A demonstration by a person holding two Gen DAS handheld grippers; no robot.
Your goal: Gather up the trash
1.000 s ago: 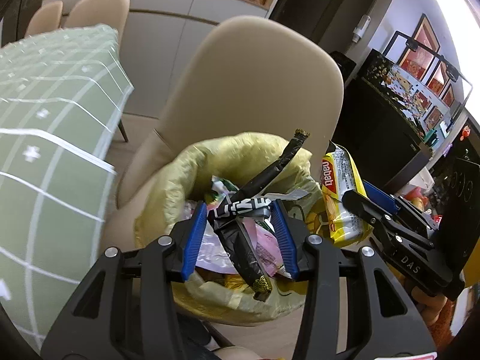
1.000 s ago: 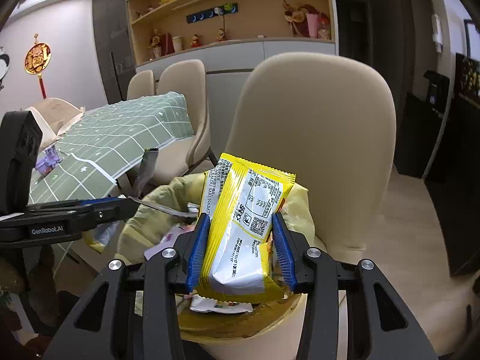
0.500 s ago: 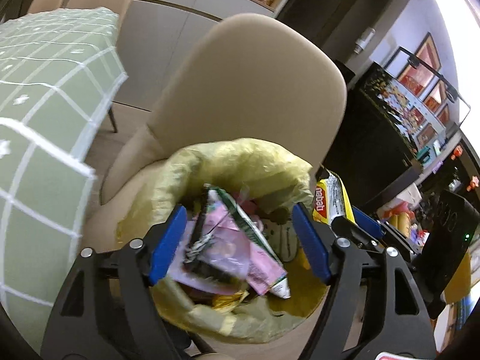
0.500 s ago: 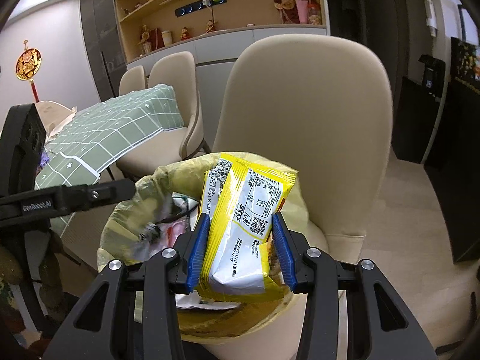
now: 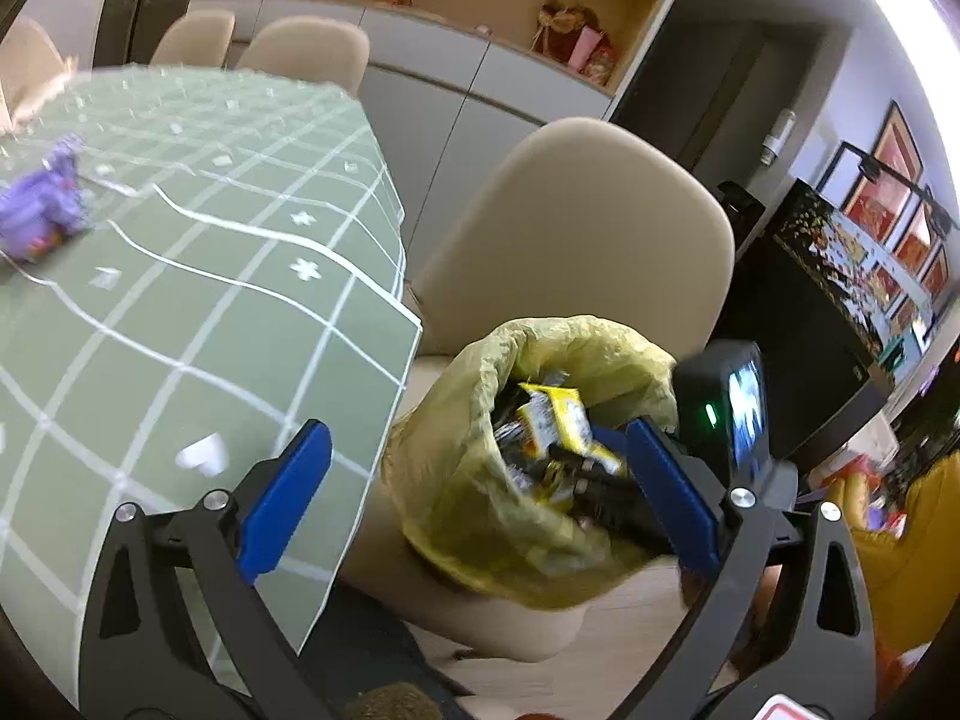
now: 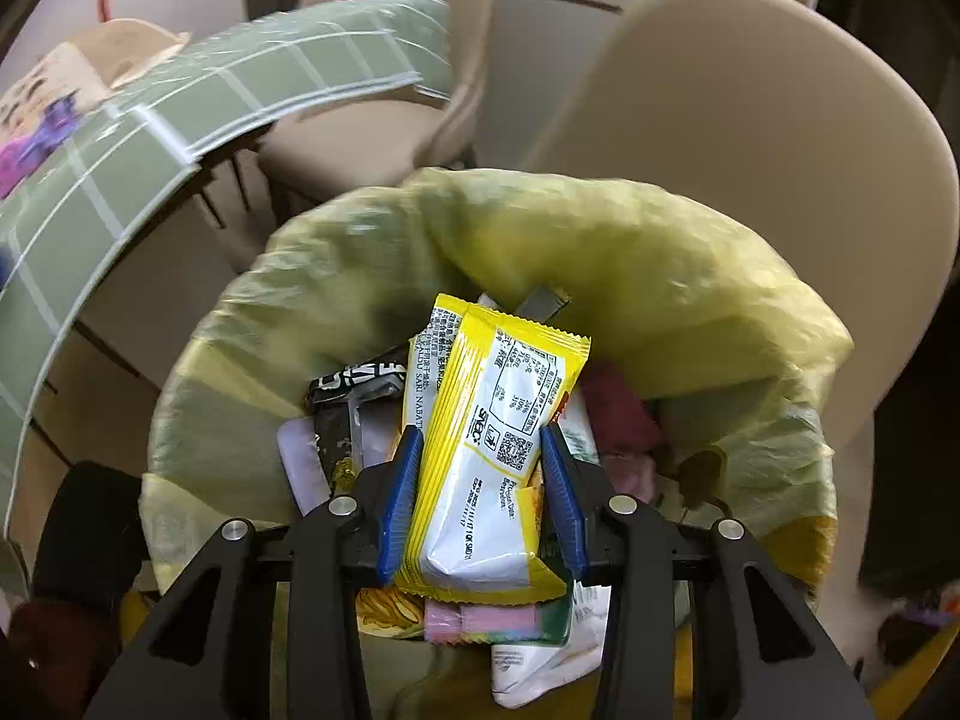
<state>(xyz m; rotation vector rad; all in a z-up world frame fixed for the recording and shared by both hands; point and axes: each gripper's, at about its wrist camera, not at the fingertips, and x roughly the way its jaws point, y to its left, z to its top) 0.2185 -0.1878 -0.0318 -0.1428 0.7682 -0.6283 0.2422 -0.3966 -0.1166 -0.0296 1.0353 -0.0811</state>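
Trash-wise you're most of the way there, I'd say. Biggest thing first: the green tablecloth with the white grid (image 5: 198, 300) looks nearly cleared in what the left wrist view shows, with just one crumpled purple wrapper (image 5: 42, 210) sitting on it, well away from the bin. Next down, the yellow-green plastic bin bag (image 6: 600, 276) sits open on the seat of the beige moulded chair (image 5: 576, 222) right beside the table edge, and it already has a fair pile in it: a black wrapper with white lettering (image 6: 354, 381), some pink packets (image 6: 618, 420) and a few bits I can't make out. Your right gripper (image 6: 480, 480) is down over the bag's mouth with its blue pads pressed on both sides of the yellow and white snack packet (image 6: 492, 438), so that one is over the bag but not dropped in yet. Your left gripper (image 5: 480, 492) has just been opening and its jaws stand fully spread with nothing between them, angled toward the table side. So what's left, by my guess: let go of the yellow packet, then go fetch the purple wrapper.
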